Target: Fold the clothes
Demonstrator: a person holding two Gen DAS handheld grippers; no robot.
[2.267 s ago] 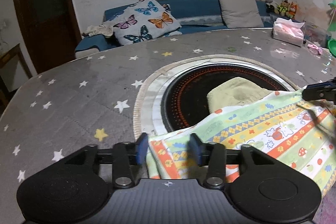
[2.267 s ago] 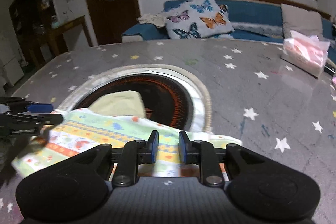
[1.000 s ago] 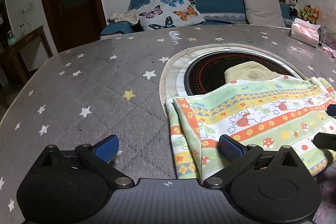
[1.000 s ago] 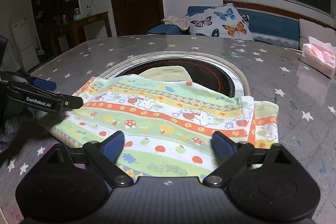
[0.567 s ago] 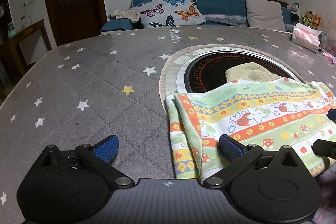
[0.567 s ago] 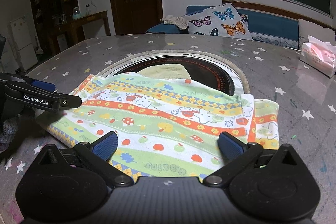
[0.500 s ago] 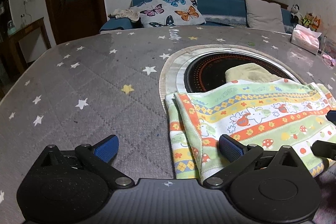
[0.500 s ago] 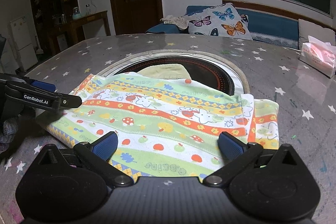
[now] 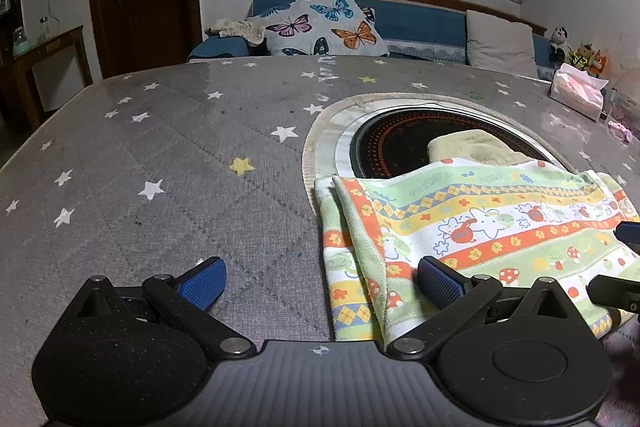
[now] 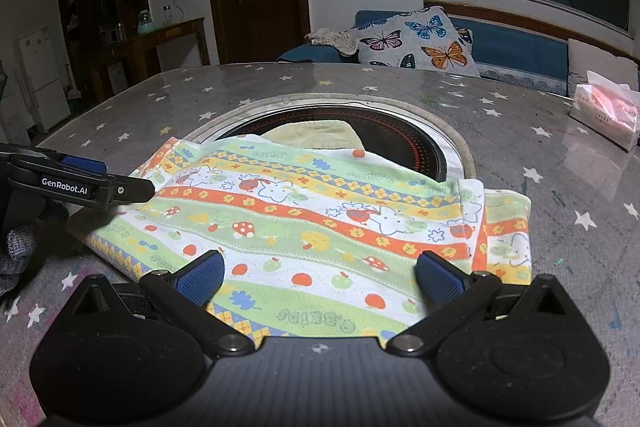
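Table unchanged; patterned cloth stays released

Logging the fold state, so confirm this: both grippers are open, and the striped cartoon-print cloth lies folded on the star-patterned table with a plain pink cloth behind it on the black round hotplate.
One detail is wrong: the plain cloth behind the striped cartoon-print cloth is pale yellow, not pink, as the right wrist view shows. It does lie on the black round hotplate, and the left gripper and right gripper are open.
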